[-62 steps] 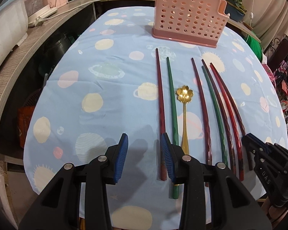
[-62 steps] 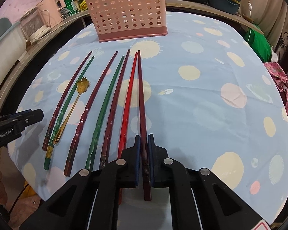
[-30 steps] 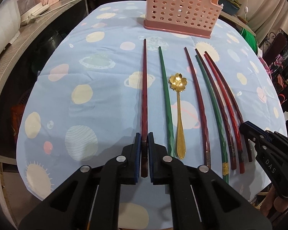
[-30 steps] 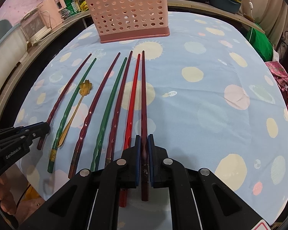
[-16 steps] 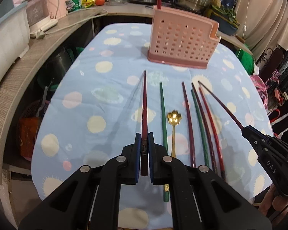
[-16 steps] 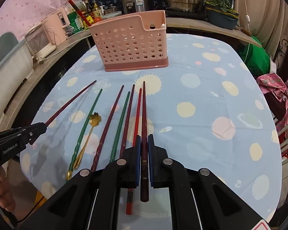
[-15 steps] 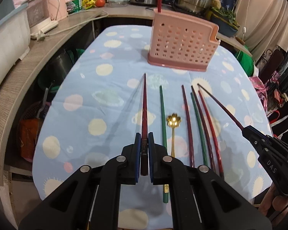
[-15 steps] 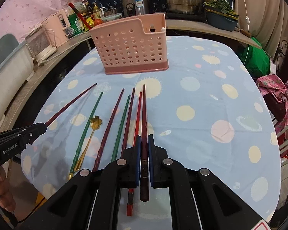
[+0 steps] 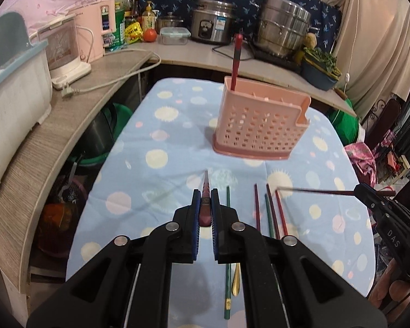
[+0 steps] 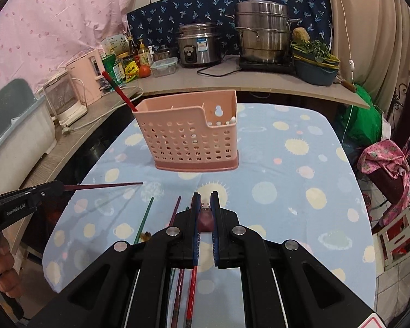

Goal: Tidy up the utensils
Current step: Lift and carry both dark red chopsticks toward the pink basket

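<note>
Table (image 9: 161, 147) — pink basket (image 9: 259, 134), chopsticks (image 9: 268, 213), spoon (image 9: 236, 281).

Eight chopsticks show in all. Five lie on the surface (image 9: 177, 142): two green chopsticks (image 9: 226, 287), two dark red chopsticks (image 9: 256, 207) and one bright red chopstick (image 9: 281, 213). Two are lifted: one held chopstick (image 9: 205, 213) in the left claw (image 9: 205, 191) and a second held chopstick (image 10: 205, 222) in the right claw (image 10: 205, 195). One standing chopstick (image 9: 235, 63) is in the single pink basket (image 9: 259, 128). There is one gold spoon (image 9: 236, 281). Behind are one rice cooker (image 9: 211, 24), one steel steamer (image 9: 283, 24) and one tomato (image 9: 150, 35).
</note>
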The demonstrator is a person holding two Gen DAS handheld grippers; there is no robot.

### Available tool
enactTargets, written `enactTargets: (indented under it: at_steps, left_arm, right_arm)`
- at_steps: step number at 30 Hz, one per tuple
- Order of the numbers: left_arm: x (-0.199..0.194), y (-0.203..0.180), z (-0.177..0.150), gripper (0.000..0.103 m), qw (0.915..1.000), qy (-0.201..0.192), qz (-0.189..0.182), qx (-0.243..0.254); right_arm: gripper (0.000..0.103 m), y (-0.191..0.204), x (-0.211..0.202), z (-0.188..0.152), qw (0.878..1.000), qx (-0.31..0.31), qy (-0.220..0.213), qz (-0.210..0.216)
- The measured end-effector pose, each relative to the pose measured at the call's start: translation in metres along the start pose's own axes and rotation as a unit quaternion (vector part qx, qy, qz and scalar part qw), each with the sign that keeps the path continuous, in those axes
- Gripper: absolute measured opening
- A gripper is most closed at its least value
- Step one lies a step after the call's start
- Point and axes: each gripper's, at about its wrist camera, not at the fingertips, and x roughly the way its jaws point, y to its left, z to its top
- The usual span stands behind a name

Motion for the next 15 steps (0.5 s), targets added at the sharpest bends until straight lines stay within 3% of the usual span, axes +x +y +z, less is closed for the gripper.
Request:
enactTargets:
  at_steps: [15]
  left_arm:
    - [-0.03, -0.011, 0.073, 0.007, 0.9973, -0.073, -0.005, 0.004]
  right_arm:
    - [0.007, 0.001, 0.002, 0.07, 0.998, -0.002, -0.052, 0.029]
